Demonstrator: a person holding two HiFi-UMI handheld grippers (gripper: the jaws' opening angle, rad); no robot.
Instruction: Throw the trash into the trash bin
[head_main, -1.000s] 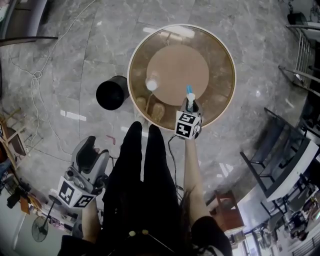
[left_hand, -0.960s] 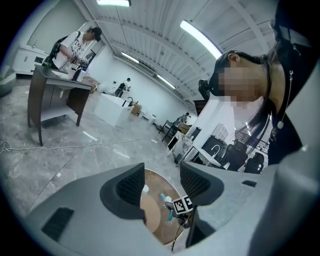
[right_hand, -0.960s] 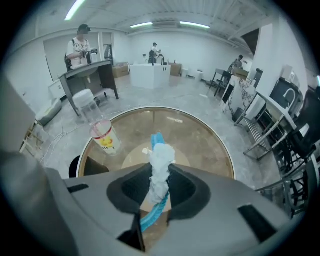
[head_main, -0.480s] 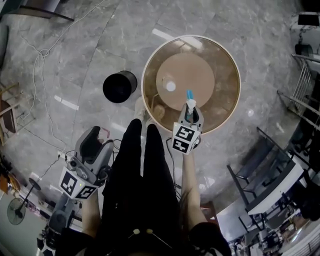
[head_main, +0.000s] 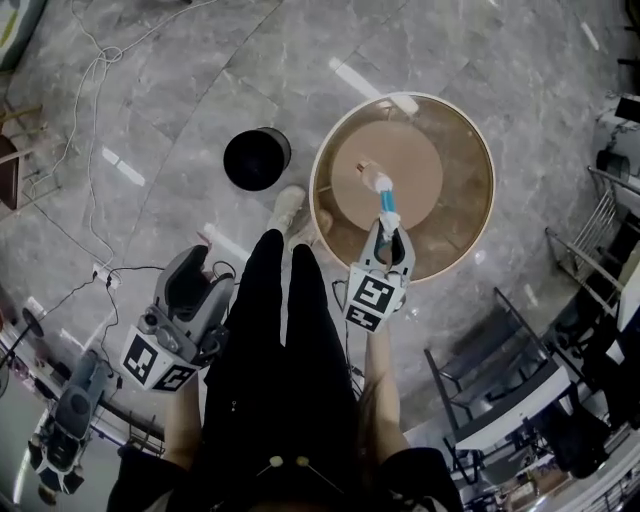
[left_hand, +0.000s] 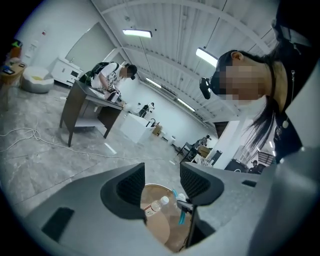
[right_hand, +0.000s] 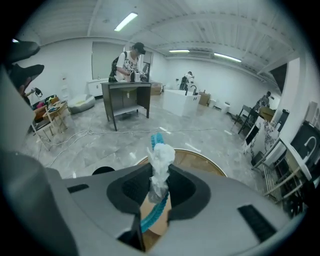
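My right gripper (head_main: 388, 238) is shut on the trash (head_main: 385, 203), a crumpled white wrapper with a blue strip, and holds it above the near part of the round glass-topped table (head_main: 460, 200). In the right gripper view the trash (right_hand: 160, 159) sticks up between the pads (right_hand: 134, 189). The black trash bin (head_main: 257, 159) stands on the floor left of the table, and its rim (right_hand: 103, 170) shows again at the left. My left gripper (head_main: 190, 290) hangs open and empty by the person's left leg. A small plastic bottle (left_hand: 156, 205) lies on the table.
The person's dark-trousered legs (head_main: 285, 350) stand between the grippers, one shoe (head_main: 290, 205) close to the bin. Cables (head_main: 90, 90) trail over the marble floor at the left. Black chairs (head_main: 480, 390) stand at the right, and a stand (head_main: 65, 430) at the lower left.
The right gripper has risen off the table with the trash in it. The left gripper has swung across beside the leg. The bin and table have slid rightwards in the head view.
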